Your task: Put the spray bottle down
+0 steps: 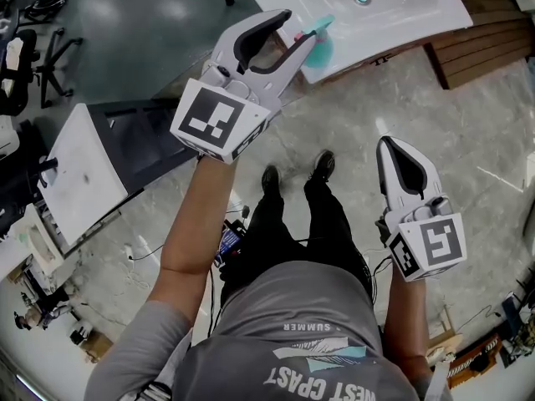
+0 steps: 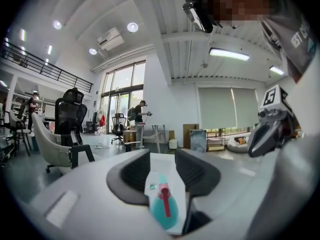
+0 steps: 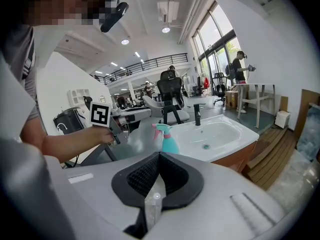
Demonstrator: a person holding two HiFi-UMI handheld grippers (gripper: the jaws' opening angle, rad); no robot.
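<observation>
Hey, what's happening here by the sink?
A person stands at a white sink with a gripper in each hand. The teal spray bottle stands upright on the sink's corner, already set down. The left gripper is open and clear of the bottle, pointing towards it. The right gripper is shut and empty.

Spray bottle (image 1: 318,47): smooth teal plastic with a pink plastic trigger. Sink (image 1: 401,11): glossy, smooth white. Floor (image 1: 468,140): polished, marbled stone look. Planks (image 1: 485,48): bare wood. Left gripper (image 1: 303,23) and right gripper (image 1: 387,144): matt white plastic, jaws lined black and ribbed. Shirt (image 1: 309,307): grey cloth.
</observation>
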